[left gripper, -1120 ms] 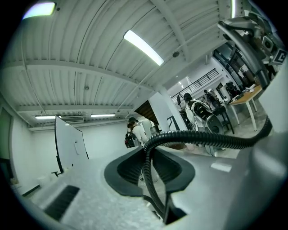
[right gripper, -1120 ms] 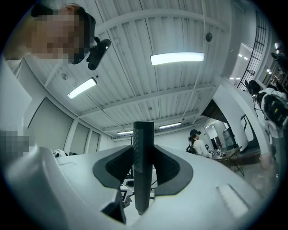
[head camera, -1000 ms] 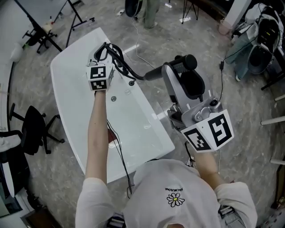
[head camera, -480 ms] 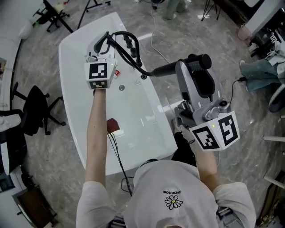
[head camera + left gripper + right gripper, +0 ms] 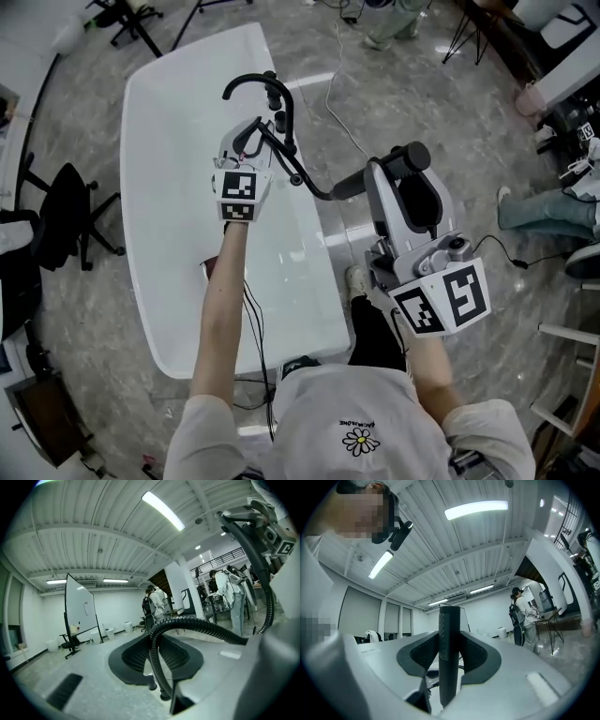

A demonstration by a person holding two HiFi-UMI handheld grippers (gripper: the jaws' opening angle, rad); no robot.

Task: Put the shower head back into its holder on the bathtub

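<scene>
Right gripper (image 5: pixel 449 657) clenched on the shower head (image 5: pixel 410 157), the handle standing upright between the pads; the head is carried in air off the right rim of the bathtub (image 5: pixel 169 150), not yet in its holder; gripping the handle leaves the ends free, I judge, for seating. Left gripper (image 5: pixel 158 658) clamped on the corrugated hose (image 5: pixel 300 175), over the tub just beside the black fittings (image 5: pixel 279 120) on the rim; holding the hose probably takes up slack and stops the loop dragging the head aside. Curved black spout (image 5: pixel 246 82) stands beyond the fittings; which fitting is the holder I cannot tell. Next move, as judged: bring the head toward the rim fittings with the hose guided clear.
</scene>
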